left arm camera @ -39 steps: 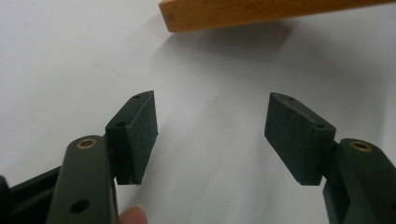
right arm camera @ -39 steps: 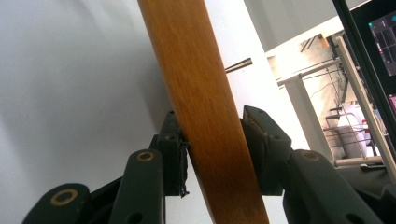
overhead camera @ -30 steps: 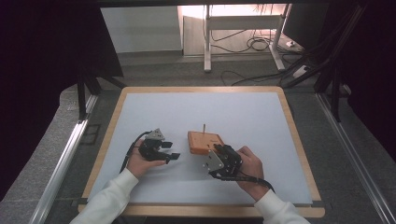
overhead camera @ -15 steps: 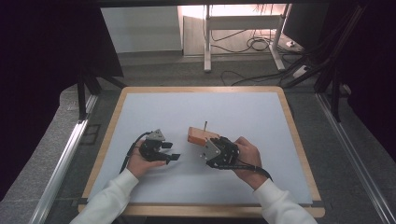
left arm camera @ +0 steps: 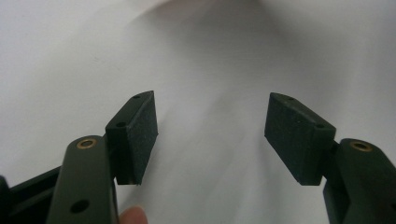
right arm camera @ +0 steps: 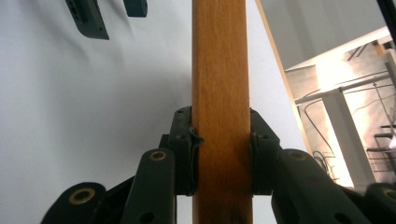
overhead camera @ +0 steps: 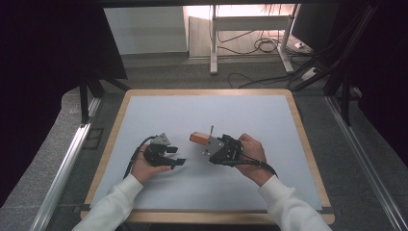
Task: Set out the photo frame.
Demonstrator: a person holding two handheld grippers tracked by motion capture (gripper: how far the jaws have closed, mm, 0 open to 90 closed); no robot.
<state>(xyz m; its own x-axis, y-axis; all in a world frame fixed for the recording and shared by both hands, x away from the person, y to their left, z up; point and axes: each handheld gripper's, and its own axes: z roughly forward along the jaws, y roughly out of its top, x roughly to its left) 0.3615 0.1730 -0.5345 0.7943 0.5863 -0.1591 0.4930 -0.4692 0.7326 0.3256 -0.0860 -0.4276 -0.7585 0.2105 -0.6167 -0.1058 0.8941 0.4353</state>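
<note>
Two claws over my white table [overhead camera: 269, 115], no writing readable anywhere. My right gripper [right arm camera: 222, 154] clamps the wooden block [right arm camera: 219, 70] between both pads, lifted off the surface near mid-table; my left gripper [left arm camera: 210, 135] gapes wide, nothing between.

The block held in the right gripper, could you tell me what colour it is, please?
Orange-brown wood grain; the block shows best in the right gripper view.

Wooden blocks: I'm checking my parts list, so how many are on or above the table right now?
1. The wooden block is clamped between the right gripper pads, near the white table middle. The left gripper is open and holds none.
</note>
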